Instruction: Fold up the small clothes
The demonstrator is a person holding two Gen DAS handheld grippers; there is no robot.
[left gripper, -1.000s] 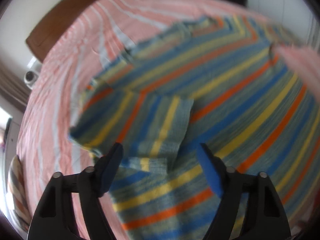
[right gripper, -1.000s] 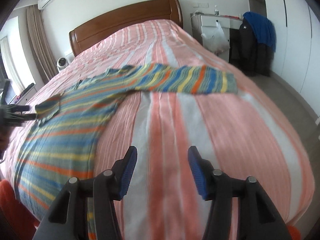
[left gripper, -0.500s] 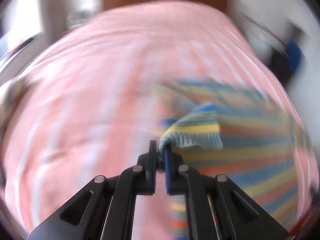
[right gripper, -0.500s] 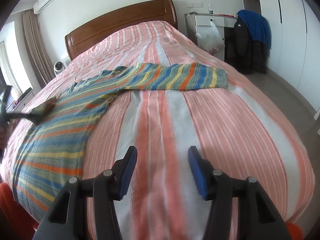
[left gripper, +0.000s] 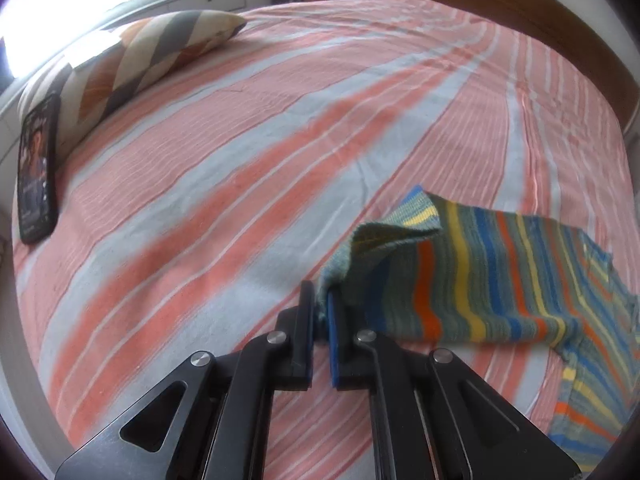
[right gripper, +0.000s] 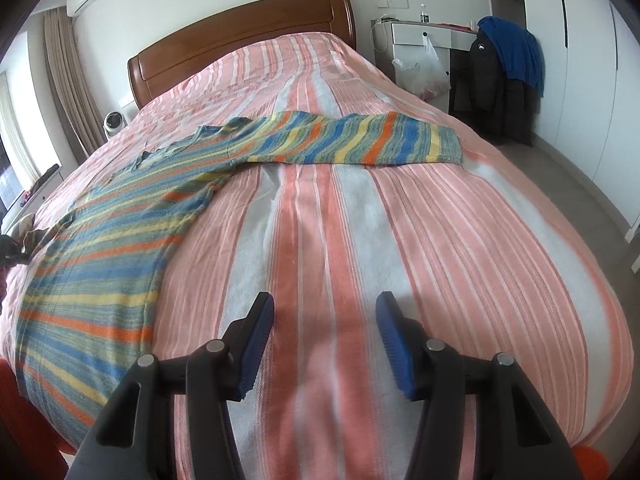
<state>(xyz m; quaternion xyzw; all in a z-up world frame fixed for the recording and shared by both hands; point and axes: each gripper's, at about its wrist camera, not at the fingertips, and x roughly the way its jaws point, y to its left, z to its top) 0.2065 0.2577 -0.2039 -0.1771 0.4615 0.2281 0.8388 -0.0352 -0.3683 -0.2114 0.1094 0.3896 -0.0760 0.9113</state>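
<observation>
Since a second ago, the left hand-held gripper (left gripper: 320, 316) has clamped a sleeve cuff (left gripper: 384, 236) and drawn it out toward the bed's (right gripper: 460, 240) left edge. Its jaws are pressed together, pinching that cuff. One striped sweater (right gripper: 120, 240) lies flat on the bed's left half, its body running foot to headboard, the other sleeve (right gripper: 360, 140) stretched across toward the right edge. The right hand-held gripper (right gripper: 324, 344) hangs spread and empty near the foot, probably nearer that far sleeve. One pillow (left gripper: 132, 52), one phone (left gripper: 36, 172).
</observation>
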